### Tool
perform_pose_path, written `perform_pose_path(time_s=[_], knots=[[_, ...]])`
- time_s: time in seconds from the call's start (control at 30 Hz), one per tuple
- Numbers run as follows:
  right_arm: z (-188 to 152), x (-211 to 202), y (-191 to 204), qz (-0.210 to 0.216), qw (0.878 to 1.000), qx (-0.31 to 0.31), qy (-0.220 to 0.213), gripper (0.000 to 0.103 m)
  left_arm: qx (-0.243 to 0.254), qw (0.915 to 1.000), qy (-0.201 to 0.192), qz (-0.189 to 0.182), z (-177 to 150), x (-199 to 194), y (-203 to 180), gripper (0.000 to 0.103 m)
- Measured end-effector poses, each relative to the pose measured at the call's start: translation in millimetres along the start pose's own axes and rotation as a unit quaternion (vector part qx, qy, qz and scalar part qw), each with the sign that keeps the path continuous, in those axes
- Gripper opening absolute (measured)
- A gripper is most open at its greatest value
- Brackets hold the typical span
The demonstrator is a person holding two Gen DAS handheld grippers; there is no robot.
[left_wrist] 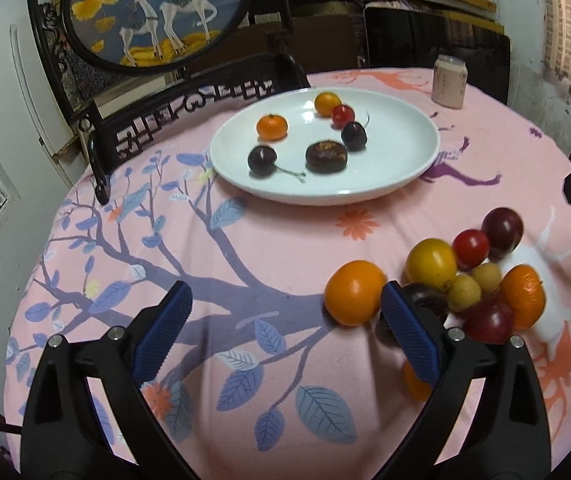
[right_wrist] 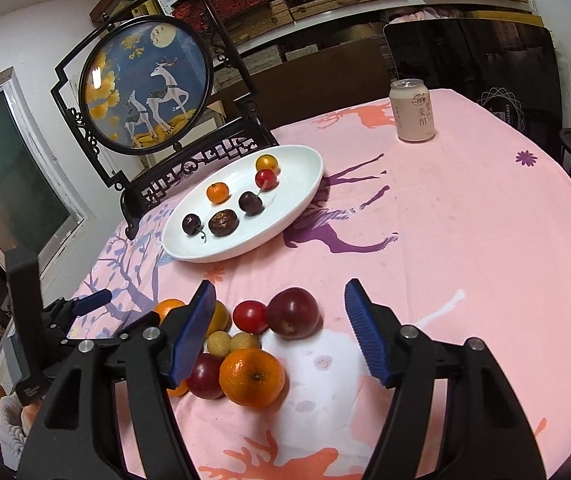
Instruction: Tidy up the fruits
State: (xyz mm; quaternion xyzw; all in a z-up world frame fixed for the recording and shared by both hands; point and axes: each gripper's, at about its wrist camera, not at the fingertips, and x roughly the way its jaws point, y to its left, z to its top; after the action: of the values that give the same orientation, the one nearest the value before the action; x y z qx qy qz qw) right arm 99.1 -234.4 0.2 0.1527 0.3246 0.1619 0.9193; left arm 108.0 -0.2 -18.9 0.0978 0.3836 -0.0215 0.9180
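Clothed table (right_wrist: 465,240) bears plate (right_wrist: 305,200), can (right_wrist: 411,112), fruits (right_wrist: 251,376)

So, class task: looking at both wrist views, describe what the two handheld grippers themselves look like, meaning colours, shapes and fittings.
Both the left gripper and the right gripper are matt black plastic, each with two angular arms with cut-out slots. The fingers carry dark blue ribbed pads. Round silver pivot bolts sit on the arms. No cables, hands or sleeves show.
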Motion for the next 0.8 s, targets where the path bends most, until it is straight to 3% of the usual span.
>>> perform_pose_path(time_s=[0.2,0.33,0.5,0.7,0.8], knots=[[-0.7,0.5,-0.9,-0.001,1.000,0.001,0.003,0.067,-0.011,0.9997,0.000,0.022,3.3,7.6,11.4,0.101],[-0.8,0.2,-1.2,0.000,1.000,0.002,0.002,0.067,-0.068,0.9954,0.007,0.068,5.7,10.4,48.4,0.101],[-0.9,-0.3,-1.1,0.001,1.000,0.003,0.003,0.067,-0.147,0.9891,0.001,0.007,4.3,2.9,82.4,0.101],[-0.6,0.2,-1.0,0.000,1.000,0.004,0.005,0.067,-0.061,0.9980,-0.015,0.010,6.0,0.5,40.7,0.101],[-1.0,0.5,-0.9,0.002,1.000,0.005,0.006,0.067,-0.038,0.9991,-0.011,-0.015,6.9,2.3,27.5,0.101]])
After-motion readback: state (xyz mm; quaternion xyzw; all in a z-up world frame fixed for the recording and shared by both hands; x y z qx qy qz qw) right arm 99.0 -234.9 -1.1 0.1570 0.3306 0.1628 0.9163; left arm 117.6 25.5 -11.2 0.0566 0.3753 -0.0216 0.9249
